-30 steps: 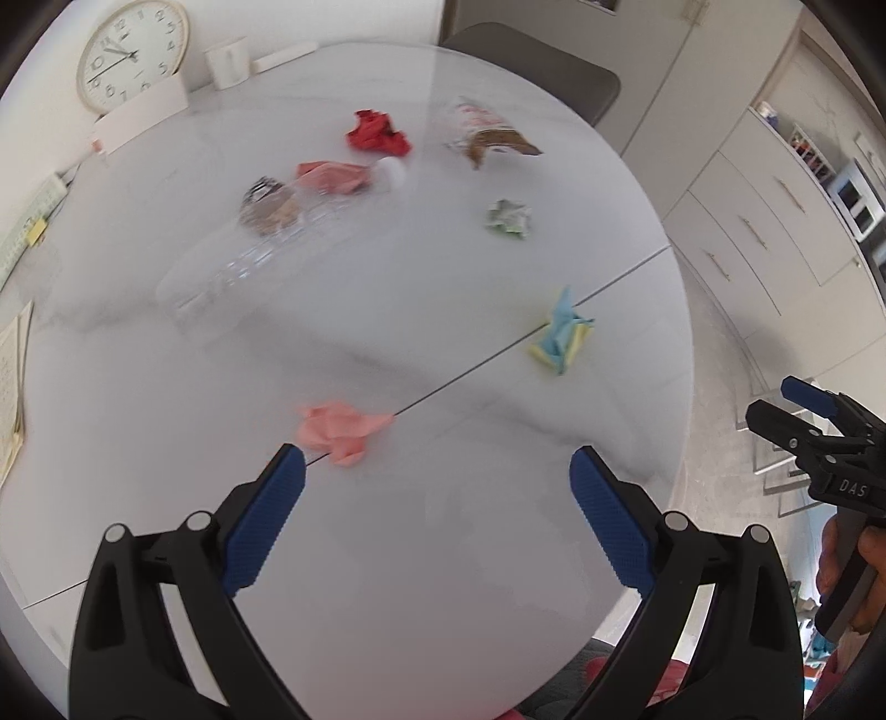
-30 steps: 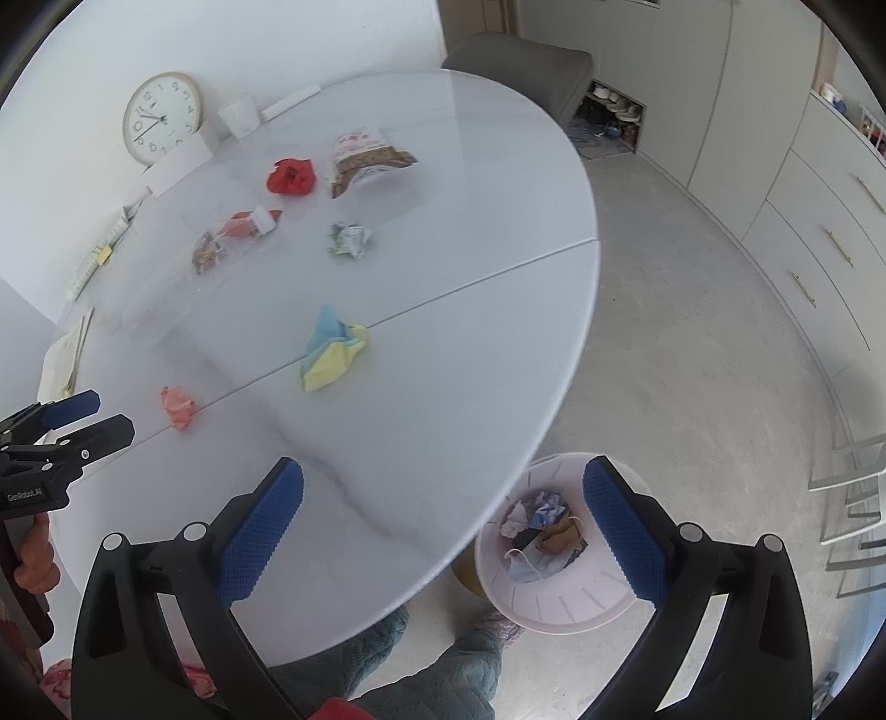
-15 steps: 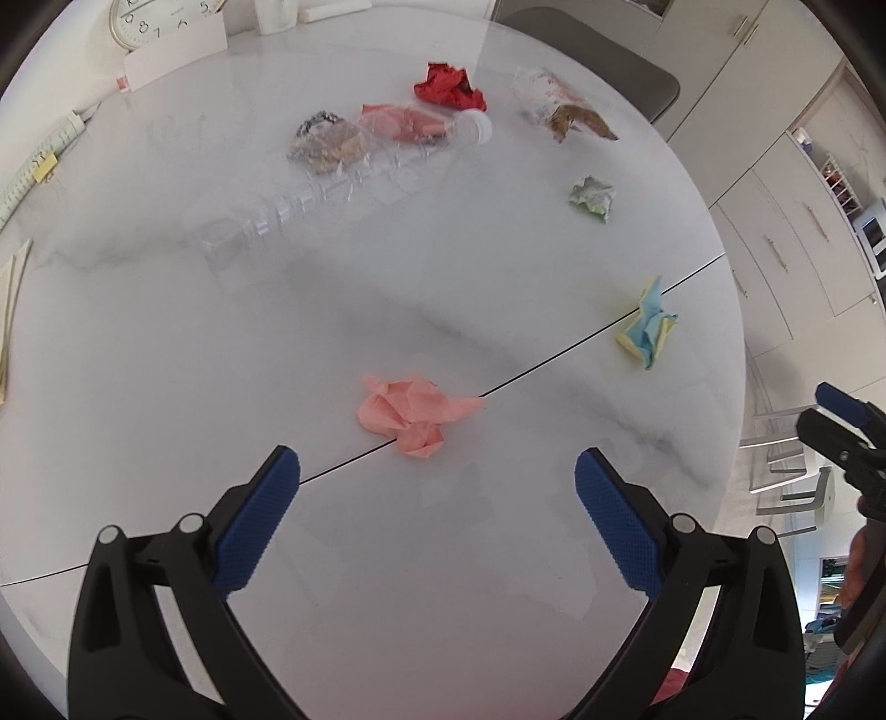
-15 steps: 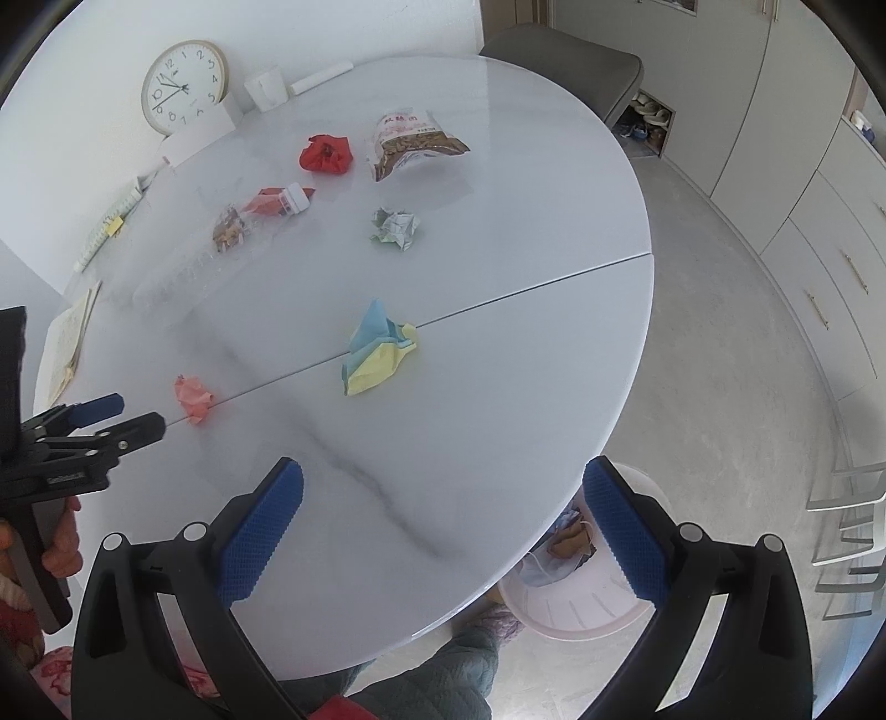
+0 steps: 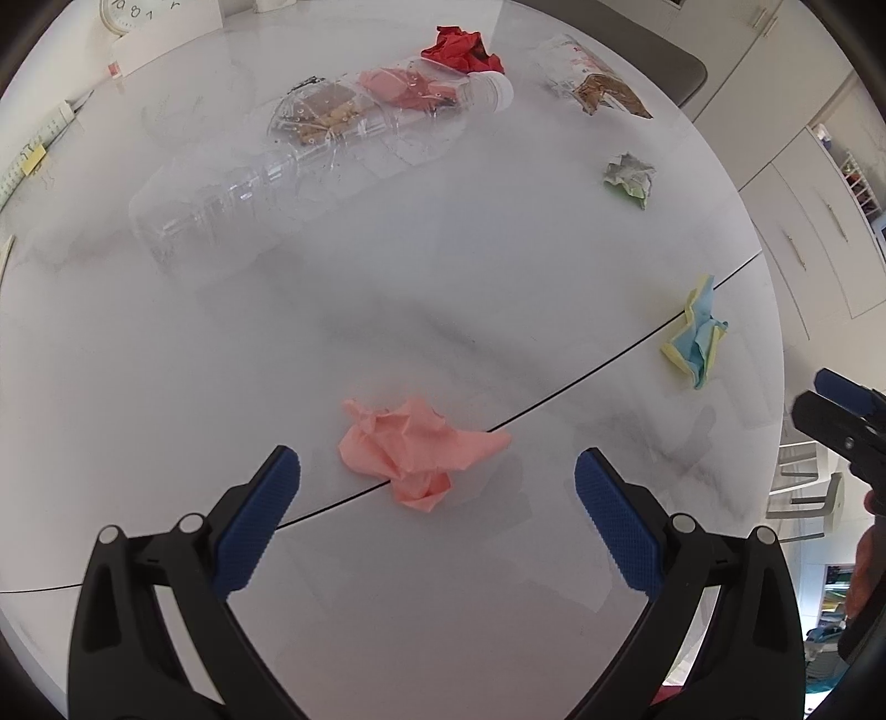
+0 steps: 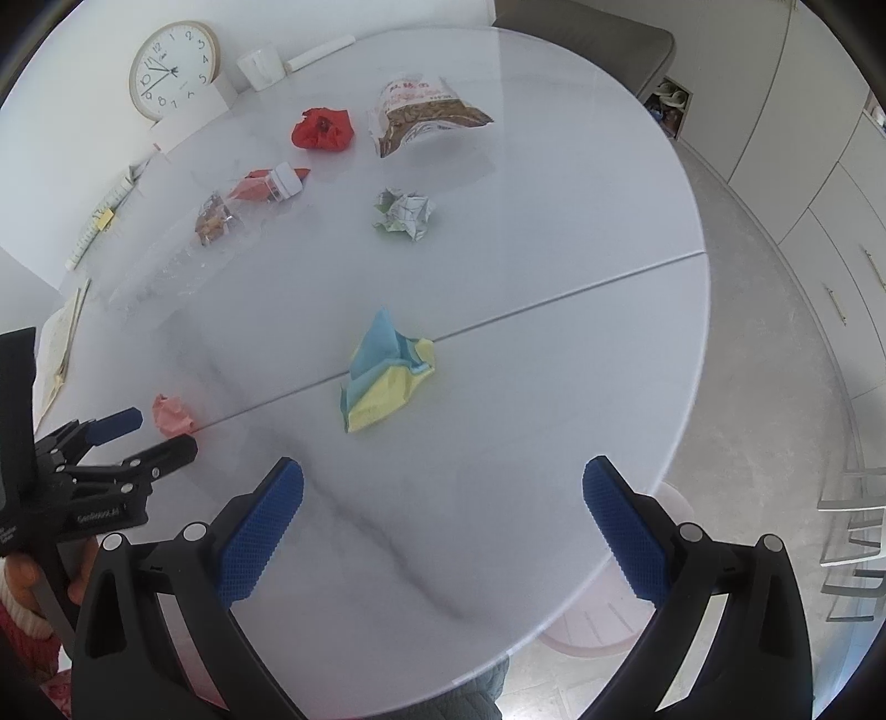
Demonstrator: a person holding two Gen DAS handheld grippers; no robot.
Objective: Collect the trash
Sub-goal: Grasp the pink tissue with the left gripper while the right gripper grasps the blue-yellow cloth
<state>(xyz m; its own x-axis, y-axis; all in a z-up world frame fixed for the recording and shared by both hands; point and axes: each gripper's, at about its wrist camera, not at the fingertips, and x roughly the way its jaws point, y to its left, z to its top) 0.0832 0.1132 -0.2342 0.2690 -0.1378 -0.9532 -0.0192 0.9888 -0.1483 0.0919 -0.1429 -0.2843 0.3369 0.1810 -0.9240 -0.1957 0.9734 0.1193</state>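
Pink crumpled paper lies on the seam of the white marble desk, squarely ahead of the left gripper, whose fingers stand wide apart with nothing held, lined up so the wad sits between them for a pinch. The right gripper is likewise spread and empty, aimed toward the blue and yellow paper, well apart from it. Other litter waits further back: a clear bottle, a red wad, a snack bag and a white and green ball. The pink bin sits on the floor under the desk's near edge (handy for dropping).

Compared with a second ago, the pink paper looms larger and more central in the left view, and the bin is mostly hidden beneath the desk in the right view.
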